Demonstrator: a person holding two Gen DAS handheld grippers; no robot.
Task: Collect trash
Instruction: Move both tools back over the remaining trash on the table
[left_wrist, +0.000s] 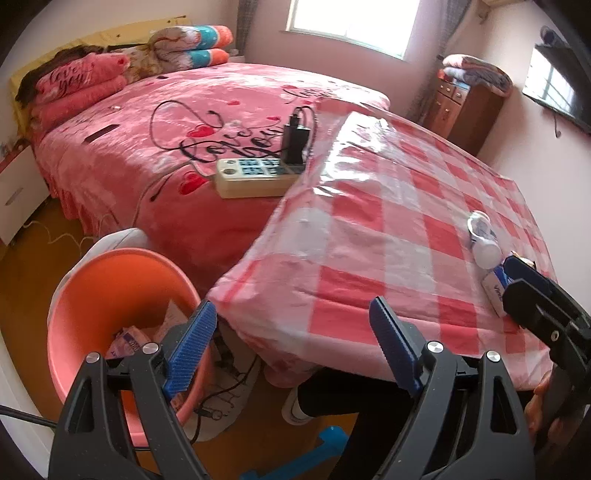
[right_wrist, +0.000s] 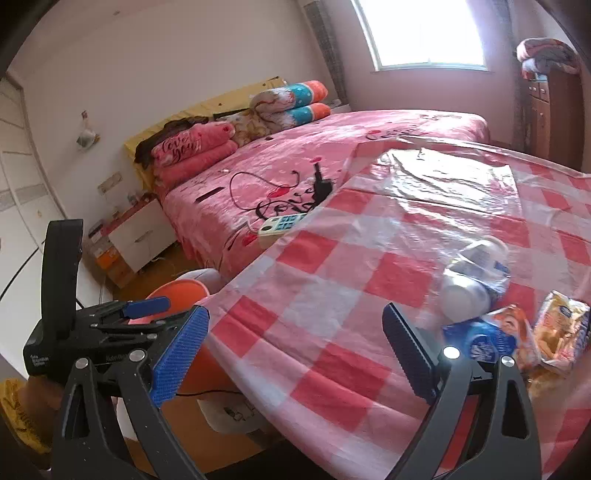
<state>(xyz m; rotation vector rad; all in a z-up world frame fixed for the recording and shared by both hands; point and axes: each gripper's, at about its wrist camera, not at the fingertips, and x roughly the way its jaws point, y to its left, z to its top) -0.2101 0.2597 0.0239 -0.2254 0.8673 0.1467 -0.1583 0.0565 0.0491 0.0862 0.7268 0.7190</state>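
My left gripper is open and empty, hanging over the table's near edge, with the orange bin just to its left. Crumpled wrappers lie in the bin. My right gripper is also open and empty above the checked tablecloth. To its right lie a crushed white cup, a blue tissue packet, an orange snack wrapper and a yellow wrapper. The left wrist view shows the cup and the packet beside the right gripper.
A bed with a pink cover stands behind the table. A power strip with a black adapter lies on it at the table's edge. Cables run across the floor under the table. A nightstand and a wooden cabinet stand by the walls.
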